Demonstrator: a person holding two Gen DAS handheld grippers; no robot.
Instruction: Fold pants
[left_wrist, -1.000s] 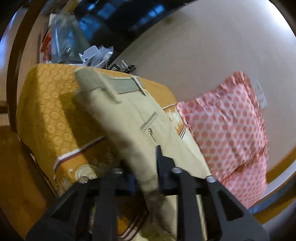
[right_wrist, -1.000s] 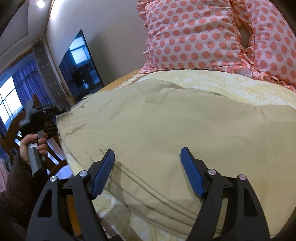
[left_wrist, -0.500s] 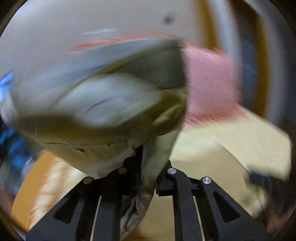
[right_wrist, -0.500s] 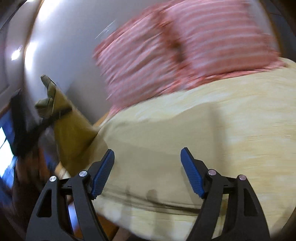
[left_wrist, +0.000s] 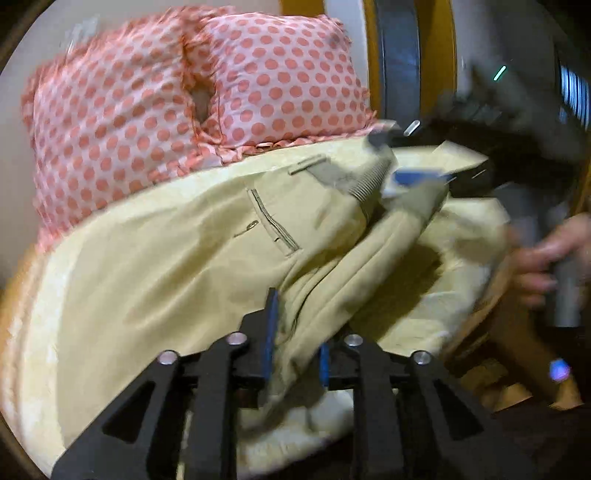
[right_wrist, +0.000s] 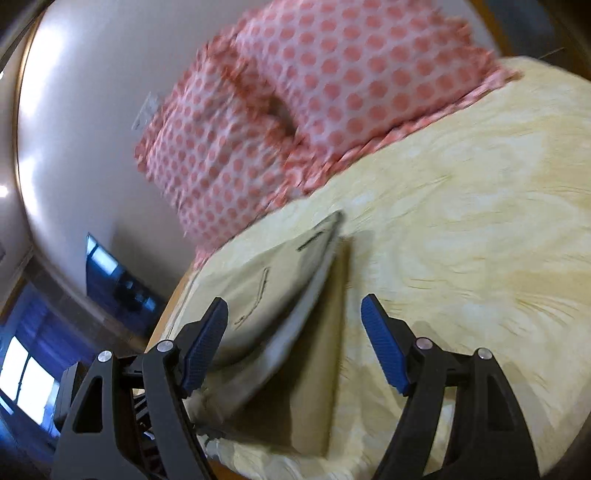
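The beige pants (left_wrist: 207, 258) lie partly lifted over the yellow bedspread (left_wrist: 55, 332), back pocket and waistband up. My left gripper (left_wrist: 295, 343) is shut on a bunched fold of the pants. My right gripper (right_wrist: 295, 332) is open, its blue pads (right_wrist: 384, 343) astride the raised waistband edge of the pants (right_wrist: 280, 291). In the left wrist view the right gripper (left_wrist: 417, 177) shows blurred at the waistband, held by a hand (left_wrist: 546, 266).
Two pink polka-dot pillows (left_wrist: 184, 96) lean on the wall at the head of the bed; they also show in the right wrist view (right_wrist: 314, 96). A dark TV (right_wrist: 114, 277) and a window are at the left. The bed edge (right_wrist: 173, 310) runs below the pants.
My left gripper swung the pants up off the orange end and over toward the pillows. The right gripper moved from over the flat fabric to the raised waistband edge.
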